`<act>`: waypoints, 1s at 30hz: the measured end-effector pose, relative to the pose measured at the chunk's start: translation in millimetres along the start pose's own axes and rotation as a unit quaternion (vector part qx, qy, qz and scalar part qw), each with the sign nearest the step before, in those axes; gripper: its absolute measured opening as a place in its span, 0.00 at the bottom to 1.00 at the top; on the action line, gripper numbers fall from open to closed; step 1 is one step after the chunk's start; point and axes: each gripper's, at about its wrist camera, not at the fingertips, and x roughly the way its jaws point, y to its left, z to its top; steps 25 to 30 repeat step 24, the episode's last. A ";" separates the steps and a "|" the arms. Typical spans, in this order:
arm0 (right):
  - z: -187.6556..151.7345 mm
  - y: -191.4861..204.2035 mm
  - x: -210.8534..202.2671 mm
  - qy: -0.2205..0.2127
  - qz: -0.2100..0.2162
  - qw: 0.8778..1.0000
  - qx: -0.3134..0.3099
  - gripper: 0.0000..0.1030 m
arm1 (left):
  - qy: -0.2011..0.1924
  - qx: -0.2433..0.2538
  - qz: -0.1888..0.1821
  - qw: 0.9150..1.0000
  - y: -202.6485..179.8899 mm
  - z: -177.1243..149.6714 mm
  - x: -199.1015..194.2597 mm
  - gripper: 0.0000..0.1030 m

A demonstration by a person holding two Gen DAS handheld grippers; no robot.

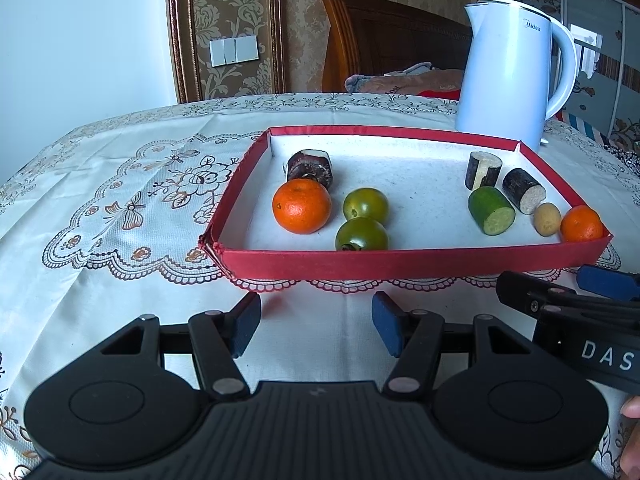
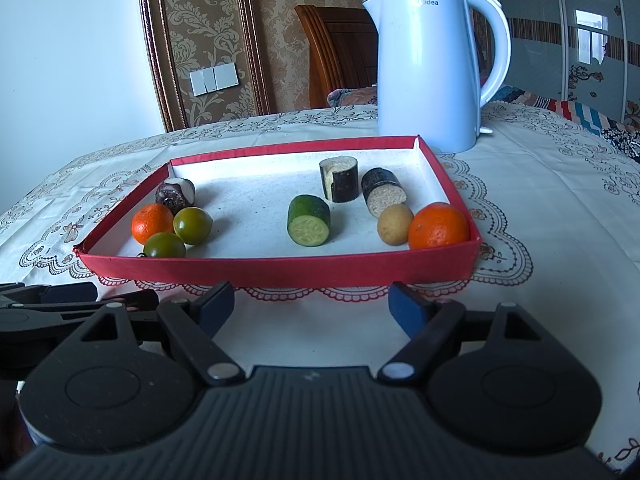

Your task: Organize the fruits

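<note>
In the left wrist view, the left gripper (image 1: pixel 316 330) stands spread and empty over the tablecloth (image 1: pixel 120 200), just before the near wall of the red tray (image 1: pixel 400 262). The fruits lie ahead and beyond that wall: a large orange (image 1: pixel 301 205) and two green tomatoes (image 1: pixel 366 205) at the left. So I judge the left hand the nearer one for this group.

In the right wrist view, the right gripper (image 2: pixel 312 308) is also spread wide and holds nothing. Ahead of it, at the right of the tray, lie a small orange (image 2: pixel 439 226), a yellow-brown fruit (image 2: pixel 395 224) and a cut cucumber piece (image 2: pixel 309 220), its long axis pointing toward the camera. A white kettle (image 2: pixel 428 68) stands behind the tray, so the room for reaching is from the near side.
</note>
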 end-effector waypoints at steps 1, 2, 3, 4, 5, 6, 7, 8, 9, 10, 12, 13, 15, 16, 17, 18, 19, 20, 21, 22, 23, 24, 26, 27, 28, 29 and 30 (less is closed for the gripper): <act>0.0 -0.1 0.0 0.000 0.000 1.000 0.000 0.81 | -0.002 -0.001 0.001 1.000 0.3 0.2 -0.4 0.59; -0.1 0.0 0.0 0.000 0.000 1.000 0.000 0.81 | -0.002 -0.003 0.001 1.000 0.6 0.3 -0.9 0.59; -0.2 0.0 0.1 0.000 0.000 1.000 0.000 0.81 | -0.003 -0.005 -0.001 1.000 1.1 0.3 -1.7 0.59; -0.1 -0.1 0.0 0.000 0.000 1.000 0.000 0.81 | -0.004 -0.005 -0.003 1.000 1.4 0.4 -2.5 0.59; 0.0 -0.1 0.1 0.000 0.000 1.000 0.000 0.81 | -0.005 -0.005 -0.005 1.000 1.4 0.5 -3.1 0.59; -0.3 0.1 0.1 0.000 0.000 1.000 0.000 0.81 | -0.005 -0.005 -0.006 1.000 1.3 0.5 -3.6 0.59; -0.1 -0.1 0.1 0.000 0.000 1.000 0.000 0.81 | -0.007 -0.004 -0.009 1.000 1.0 0.6 -4.3 0.59; -0.2 -0.1 0.1 0.000 0.000 1.000 0.000 0.81 | -0.009 -0.004 -0.010 1.000 0.8 0.6 -5.3 0.59; 0.0 -0.1 0.4 0.000 0.000 1.000 0.000 0.81 | -0.013 -0.003 -0.011 1.000 0.4 0.6 -6.5 0.59; -0.2 0.0 0.3 0.001 0.000 1.000 0.000 0.81 | -0.017 -0.002 -0.011 1.000 0.0 0.5 -7.8 0.59; -0.3 0.0 0.1 0.000 0.000 1.000 0.000 0.81 | -0.026 0.001 -0.009 1.000 -1.1 0.6 -10.4 0.59; 0.0 0.0 0.5 0.000 0.000 1.000 0.000 0.81 | -0.031 0.002 -0.009 0.999 -1.2 0.5 -11.6 0.59; 0.0 0.0 0.5 0.001 0.000 1.000 0.000 0.81 | -0.041 0.001 -0.012 0.999 -0.5 0.9 -14.4 0.59; 0.0 0.0 0.5 0.001 0.000 1.000 0.000 0.81 | -0.046 0.001 -0.014 0.999 -0.6 1.2 -15.5 0.59; 0.0 0.0 0.5 0.001 0.000 1.000 0.000 0.81 | -0.051 0.002 -0.013 0.999 -0.9 1.4 -16.4 0.59; 0.0 0.0 0.5 0.001 0.000 1.000 0.000 0.81 | -0.054 0.003 -0.013 0.998 -0.9 1.4 -17.1 0.59; 0.0 0.0 0.5 0.001 0.000 1.000 0.000 0.81 | -0.056 0.002 -0.017 0.998 -0.2 1.7 -17.3 0.59; -0.3 0.0 0.3 0.001 0.000 1.000 0.000 0.81 | -0.057 0.000 -0.022 0.998 0.6 2.0 -17.3 0.59; -0.6 0.2 0.6 0.001 0.000 1.000 0.000 0.81 | -0.058 -0.002 -0.023 0.998 1.5 1.9 -17.2 0.59; -0.6 0.2 0.6 0.001 0.000 1.000 0.000 0.81 | -0.061 -0.005 -0.020 0.998 2.5 1.8 -17.2 0.59; -0.7 0.2 0.5 0.001 0.000 1.000 0.000 0.81 | -0.064 -0.008 -0.015 0.998 3.4 1.9 -16.7 0.59; -0.5 0.2 0.7 0.001 0.000 1.000 0.000 0.81 | -0.063 -0.010 -0.010 0.998 4.3 2.1 -16.1 0.59; -0.5 0.2 0.7 0.001 0.000 1.000 0.000 0.81 | -0.063 -0.010 -0.010 0.998 4.3 2.1 -16.1 0.59; -0.5 0.2 0.7 0.001 0.000 1.000 0.000 0.81 | -0.063 -0.010 -0.010 0.998 4.3 2.1 -16.1 0.59; -0.5 0.2 0.7 0.001 0.000 1.000 0.000 0.81 | -0.063 -0.010 -0.010 0.998 4.3 2.1 -16.1 0.59; -0.5 0.2 0.7 0.001 0.000 1.000 0.000 0.81 | -0.063 -0.010 -0.010 0.998 4.3 2.1 -16.1 0.59; -0.5 0.2 0.7 0.001 0.000 1.000 0.000 0.81 | -0.063 -0.010 -0.010 0.998 4.3 2.1 -16.1 0.59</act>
